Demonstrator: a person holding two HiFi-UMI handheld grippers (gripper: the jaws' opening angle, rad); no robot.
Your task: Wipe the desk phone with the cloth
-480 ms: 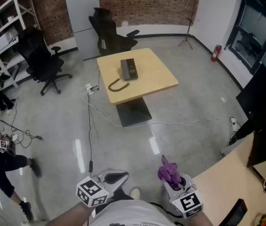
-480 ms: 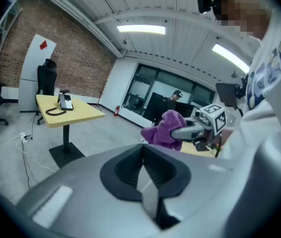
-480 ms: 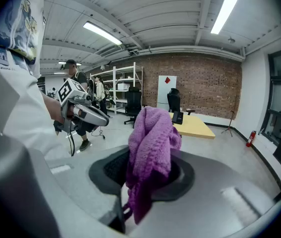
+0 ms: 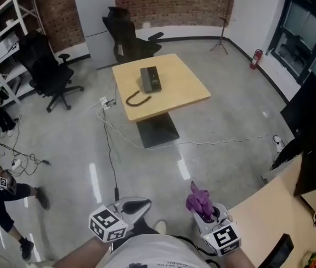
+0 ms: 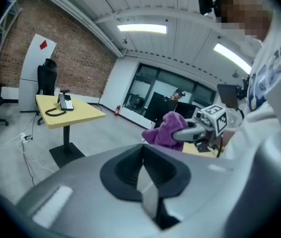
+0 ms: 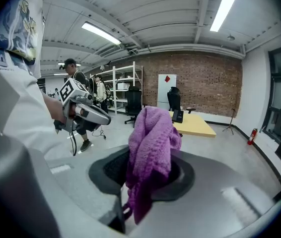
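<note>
Right tongs (image 6: 146, 180) clamp the purple cloth (image 6: 153, 133), left tongs (image 5: 143, 178) closed, empty — desk phone (image 4: 150, 79) well apart on yellow table (image 4: 187, 88).

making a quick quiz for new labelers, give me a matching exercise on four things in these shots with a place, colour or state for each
Things:
1. cloth
2. desk phone
3. left gripper
4. fire extinguisher

Place, colour or state:
a. on the yellow table
b. red
c. shut, with nothing in it
d. clamped in the right gripper

Pairs: 1-d, 2-a, 3-c, 4-b
</note>
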